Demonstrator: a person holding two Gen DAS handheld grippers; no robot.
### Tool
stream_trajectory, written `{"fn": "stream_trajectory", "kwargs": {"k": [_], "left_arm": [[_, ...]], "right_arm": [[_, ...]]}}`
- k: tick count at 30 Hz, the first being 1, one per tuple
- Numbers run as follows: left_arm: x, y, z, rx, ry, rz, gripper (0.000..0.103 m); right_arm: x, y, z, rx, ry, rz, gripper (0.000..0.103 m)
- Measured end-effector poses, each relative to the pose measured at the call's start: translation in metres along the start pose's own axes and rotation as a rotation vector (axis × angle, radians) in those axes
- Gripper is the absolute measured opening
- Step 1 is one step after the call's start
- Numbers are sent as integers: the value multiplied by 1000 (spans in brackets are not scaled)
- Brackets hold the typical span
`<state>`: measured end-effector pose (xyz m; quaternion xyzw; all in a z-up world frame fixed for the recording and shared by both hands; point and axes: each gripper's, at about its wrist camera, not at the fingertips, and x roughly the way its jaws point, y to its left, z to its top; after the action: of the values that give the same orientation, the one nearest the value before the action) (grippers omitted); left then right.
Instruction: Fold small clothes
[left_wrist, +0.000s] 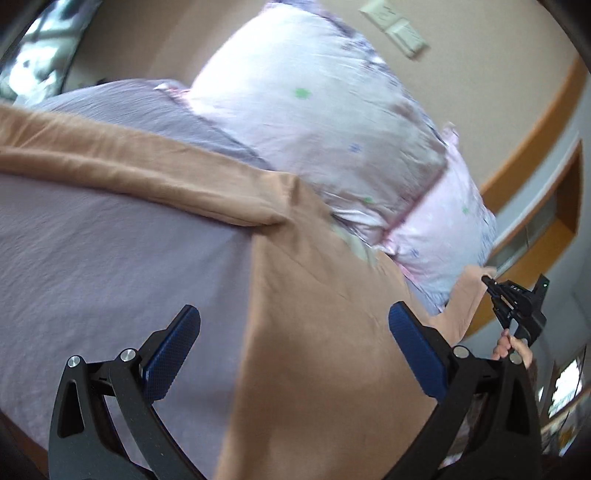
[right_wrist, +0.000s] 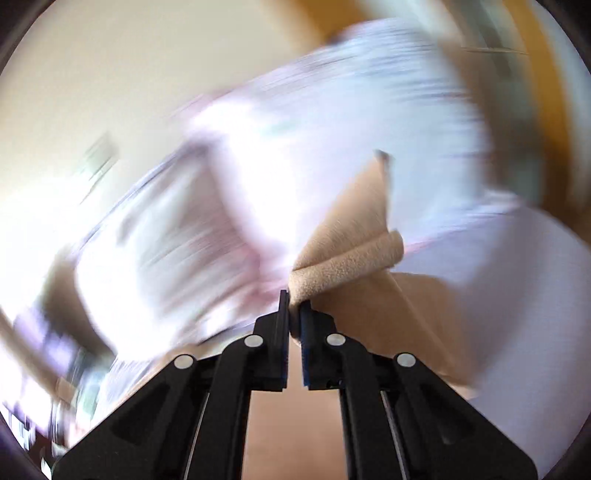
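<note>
From the left wrist camera we see our left gripper with its two blue-padded fingers spread wide and nothing between them. Straight ahead of the fingers a tan garment lies spread over a lilac bedsheet, with one long rolled fold of the garment running away to the upper left. Beyond the garment, a pale pink pillow with small green and blue marks leans against a beige wall. A wall switch plate sits high on that wall; any writing on it is too blurred to read. Far to the right of our fingers, the right gripper pinches a lifted corner of the tan garment, and a hand grips its handle; small pale markings on its black body are too small to read. From the right wrist camera, heavily motion-blurred, we see our right gripper pressed together on a rolled edge of the tan garment, which bunches just above the fingertips and trails down to the right. Behind it the pillow is a white and pink smear.
</note>
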<state>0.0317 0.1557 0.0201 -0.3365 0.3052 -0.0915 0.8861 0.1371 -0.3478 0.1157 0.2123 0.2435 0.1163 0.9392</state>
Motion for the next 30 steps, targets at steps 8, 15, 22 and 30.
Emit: {"fn": "stream_trajectory", "kwargs": {"k": [8,15,22,30], "left_arm": [[-48,63,34,-201,-132,129,102],[-78,122,72,-327,-233,260,100],[-79,177,88,-537,-215,279,76],[-80,195,104,-625,-231,304,61]], "right_arm": [[143,185,-143,-293,617,332,30],[128,150,-100,-174,492,331,80],[91,114,-93,-114,428,314,85],[71,103,-110,-57,444,402,88]]}}
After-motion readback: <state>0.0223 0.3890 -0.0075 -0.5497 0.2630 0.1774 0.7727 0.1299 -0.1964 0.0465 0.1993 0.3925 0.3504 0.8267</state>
